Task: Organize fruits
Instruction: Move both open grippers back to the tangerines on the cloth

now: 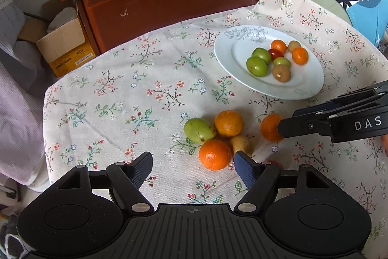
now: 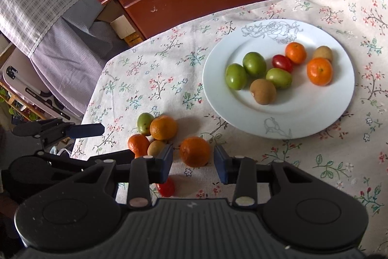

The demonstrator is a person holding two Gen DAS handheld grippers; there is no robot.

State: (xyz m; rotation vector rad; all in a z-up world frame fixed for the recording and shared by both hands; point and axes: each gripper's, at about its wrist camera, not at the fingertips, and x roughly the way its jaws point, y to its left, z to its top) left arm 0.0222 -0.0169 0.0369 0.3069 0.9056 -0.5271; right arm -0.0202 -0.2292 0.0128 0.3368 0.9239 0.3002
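Your right gripper (image 2: 193,163) stands apart around the lone orange (image 2: 194,151), pads not yet touching it. Your left gripper (image 1: 193,165) is open over the cloth (image 1: 121,101), beside the small fruit pile (image 1: 213,135). The plate (image 2: 315,118) lies just beyond. The orange looks light, round and apt to roll: pinch across its widest middle, gently.

left hand-held gripper (image 1: 193,168): jaws wide, tilted down | right hand-held gripper (image 2: 193,160): jaws apart, tilted down
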